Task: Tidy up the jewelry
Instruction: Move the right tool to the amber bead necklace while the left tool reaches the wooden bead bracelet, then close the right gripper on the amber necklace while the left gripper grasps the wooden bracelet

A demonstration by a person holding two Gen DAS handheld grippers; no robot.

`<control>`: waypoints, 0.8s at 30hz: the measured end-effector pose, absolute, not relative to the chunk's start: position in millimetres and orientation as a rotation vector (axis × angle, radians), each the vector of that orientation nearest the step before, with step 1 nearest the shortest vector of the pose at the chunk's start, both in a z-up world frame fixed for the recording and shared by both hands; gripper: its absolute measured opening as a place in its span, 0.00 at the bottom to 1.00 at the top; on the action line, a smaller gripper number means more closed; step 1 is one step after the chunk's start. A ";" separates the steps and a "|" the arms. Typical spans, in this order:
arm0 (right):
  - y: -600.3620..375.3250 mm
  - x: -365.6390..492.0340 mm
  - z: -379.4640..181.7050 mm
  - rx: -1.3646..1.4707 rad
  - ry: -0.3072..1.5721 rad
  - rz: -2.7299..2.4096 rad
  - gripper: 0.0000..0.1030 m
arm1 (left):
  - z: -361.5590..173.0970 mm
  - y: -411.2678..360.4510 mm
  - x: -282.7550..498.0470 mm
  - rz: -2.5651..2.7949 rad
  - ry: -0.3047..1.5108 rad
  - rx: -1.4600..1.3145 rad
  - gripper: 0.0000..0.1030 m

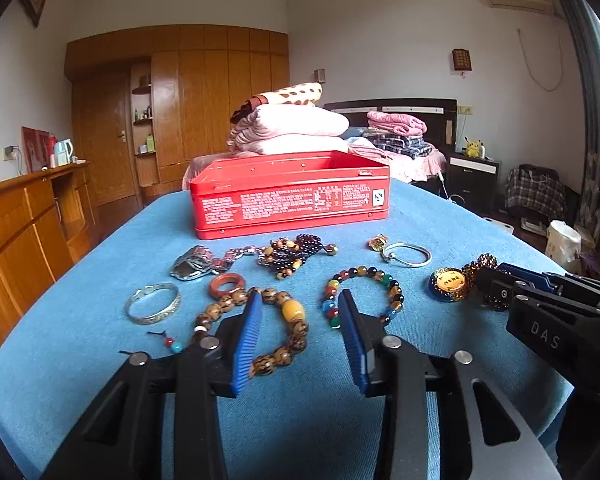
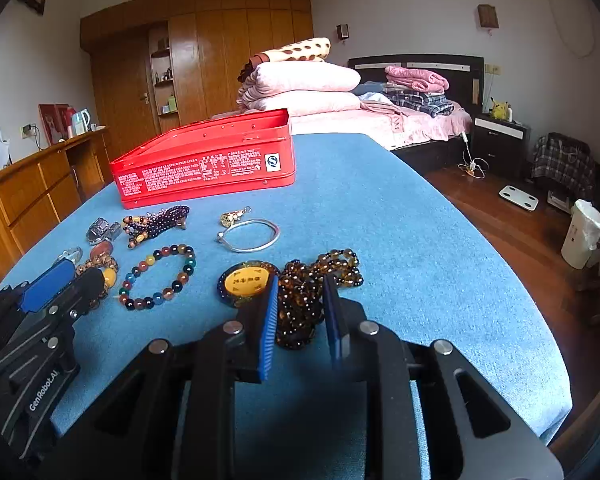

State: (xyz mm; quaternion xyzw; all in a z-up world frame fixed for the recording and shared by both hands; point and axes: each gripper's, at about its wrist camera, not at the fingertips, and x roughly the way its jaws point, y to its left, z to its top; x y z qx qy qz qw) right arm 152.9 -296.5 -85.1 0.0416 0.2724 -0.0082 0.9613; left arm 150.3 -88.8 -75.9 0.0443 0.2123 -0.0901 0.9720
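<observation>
An open red tin box point(image 1: 292, 196) stands at the back of the blue cloth; it also shows in the right wrist view point(image 2: 208, 168). Jewelry lies in front of it. My left gripper point(image 1: 300, 308) is open and empty, its fingers between a brown bead bracelet point(image 1: 288, 332) and a multicolour bead bracelet point(image 1: 379, 284). My right gripper point(image 2: 300, 292) is partly open, its blue pads on either side of a heap of amber bead necklace point(image 2: 307, 300), next to a yellow round pendant point(image 2: 246, 282). I cannot tell whether the pads touch the beads.
Also on the cloth: a silver bangle point(image 1: 154, 304), a red-brown ring point(image 1: 228, 283), a metal watch point(image 1: 196, 264), dark purple beads point(image 1: 296, 254), a thin silver bangle point(image 2: 252, 236) with a gold charm. The table's right edge point(image 2: 499, 264) drops to a wood floor.
</observation>
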 end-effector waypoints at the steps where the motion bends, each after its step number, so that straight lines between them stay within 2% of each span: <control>1: -296.7 153.4 -84.8 0.086 0.553 -0.015 0.20 | -77.6 -89.7 154.0 -0.188 0.444 0.086 0.31; 7: -297.7 152.4 -85.4 0.088 0.557 -0.010 0.20 | -85.7 -86.8 164.4 -0.180 0.512 0.066 0.30; 11: -297.5 153.3 -85.8 0.090 0.560 -0.011 0.21 | -87.9 -79.5 165.3 -0.170 0.516 0.022 0.19; 21: -297.1 158.5 -90.6 0.085 0.569 -0.030 0.26 | -89.4 -87.5 162.9 -0.170 0.524 0.055 0.18; 24: -295.2 159.9 -91.1 0.073 0.566 -0.039 0.25 | -89.8 -87.9 163.9 -0.152 0.522 0.054 0.15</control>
